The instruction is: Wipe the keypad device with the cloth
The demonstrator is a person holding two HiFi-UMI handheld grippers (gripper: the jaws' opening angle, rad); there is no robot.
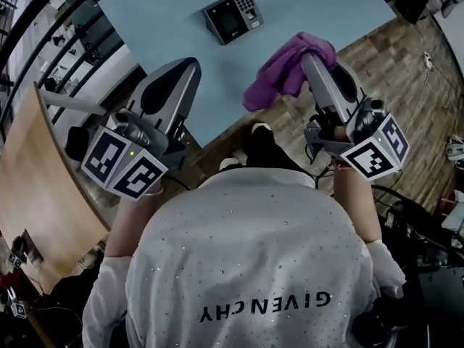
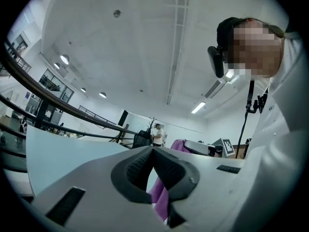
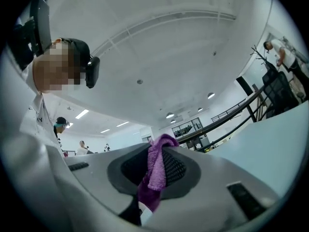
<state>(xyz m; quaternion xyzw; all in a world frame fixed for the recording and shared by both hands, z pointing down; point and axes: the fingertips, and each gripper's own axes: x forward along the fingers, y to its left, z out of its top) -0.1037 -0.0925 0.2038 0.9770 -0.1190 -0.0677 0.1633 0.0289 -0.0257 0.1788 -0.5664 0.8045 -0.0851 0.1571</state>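
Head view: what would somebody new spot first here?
The bright purple cloth jumps out, pinched between the fingers of the right gripper above the table's near edge. Next comes the dark keypad device, sitting on the pale blue table farther away. The left gripper is shut on nothing.

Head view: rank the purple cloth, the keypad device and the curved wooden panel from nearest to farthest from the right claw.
1. purple cloth: clamped in the right claw, draping to its left.
2. keypad device: on the blue table, ahead and left of that claw.
3. curved wooden panel: far left, off the table.
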